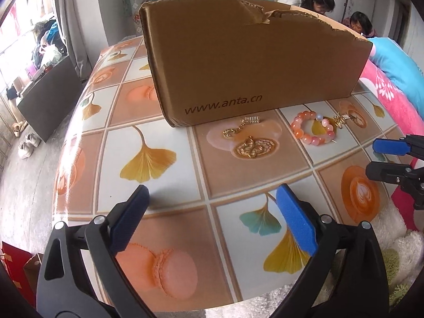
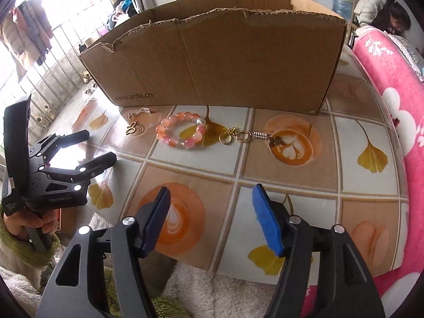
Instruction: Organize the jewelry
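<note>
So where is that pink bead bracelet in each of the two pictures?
Left wrist view: the bead bracelet lies right of centre on the table, just in front of the cardboard box.
Right wrist view: the bracelet lies left of centre, again before the box.
Shared landmark: the "www.anta.cn" print on the box wall.

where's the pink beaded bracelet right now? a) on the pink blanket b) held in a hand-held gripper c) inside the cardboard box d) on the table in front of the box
d: the pink beaded bracelet lies flat on the patterned tablecloth just in front of the brown cardboard box, with no pads touching it.
</note>
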The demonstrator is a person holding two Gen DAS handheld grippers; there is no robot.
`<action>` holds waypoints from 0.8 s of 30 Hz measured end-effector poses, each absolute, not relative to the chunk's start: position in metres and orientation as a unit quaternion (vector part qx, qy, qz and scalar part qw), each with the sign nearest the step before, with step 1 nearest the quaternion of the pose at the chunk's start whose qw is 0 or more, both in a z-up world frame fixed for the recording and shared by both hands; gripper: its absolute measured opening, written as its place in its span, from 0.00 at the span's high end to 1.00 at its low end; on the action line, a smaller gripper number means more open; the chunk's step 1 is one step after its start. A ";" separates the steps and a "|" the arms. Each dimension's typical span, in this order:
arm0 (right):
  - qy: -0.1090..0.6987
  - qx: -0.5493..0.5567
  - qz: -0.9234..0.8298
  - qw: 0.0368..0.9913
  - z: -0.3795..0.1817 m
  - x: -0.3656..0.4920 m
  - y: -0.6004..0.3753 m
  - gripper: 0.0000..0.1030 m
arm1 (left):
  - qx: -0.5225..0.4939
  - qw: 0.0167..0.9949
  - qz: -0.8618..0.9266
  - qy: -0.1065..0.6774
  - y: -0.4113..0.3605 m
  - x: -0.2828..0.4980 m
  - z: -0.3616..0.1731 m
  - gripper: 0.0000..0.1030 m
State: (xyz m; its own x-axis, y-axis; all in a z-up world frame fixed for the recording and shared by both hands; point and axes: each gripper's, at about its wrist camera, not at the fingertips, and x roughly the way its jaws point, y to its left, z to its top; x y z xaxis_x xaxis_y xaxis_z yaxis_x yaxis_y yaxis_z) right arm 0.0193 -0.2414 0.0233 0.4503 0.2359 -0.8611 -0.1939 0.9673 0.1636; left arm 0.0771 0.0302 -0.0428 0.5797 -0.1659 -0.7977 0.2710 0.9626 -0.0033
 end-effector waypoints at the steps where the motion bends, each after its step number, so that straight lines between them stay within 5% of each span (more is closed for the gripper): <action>1: 0.507 0.020 0.125 0.852 0.023 0.018 -0.243 0.36 | 0.059 0.888 -0.121 0.440 0.028 0.078 -0.042 0.08; 10: 0.495 0.013 0.115 0.861 0.038 -0.002 -0.264 0.31 | 0.051 0.894 -0.102 0.433 0.021 0.083 -0.043 0.07; 17: 0.442 -0.037 0.084 0.892 0.062 -0.017 -0.268 0.10 | 0.050 0.888 -0.097 0.446 0.020 0.088 -0.041 0.07; 24: 0.409 -0.104 0.052 0.905 0.074 -0.020 -0.256 0.06 | 0.051 0.883 -0.100 0.455 0.021 0.094 -0.040 0.07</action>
State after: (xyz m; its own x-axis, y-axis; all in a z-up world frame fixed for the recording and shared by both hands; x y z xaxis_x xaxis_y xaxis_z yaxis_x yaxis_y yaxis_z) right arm -0.0201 -0.2560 0.0744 0.6607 0.0091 -0.7506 -0.1787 0.9731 -0.1455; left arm 0.0943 0.0211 -0.0398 0.5652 -0.1294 -0.8147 0.2224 0.9749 -0.0005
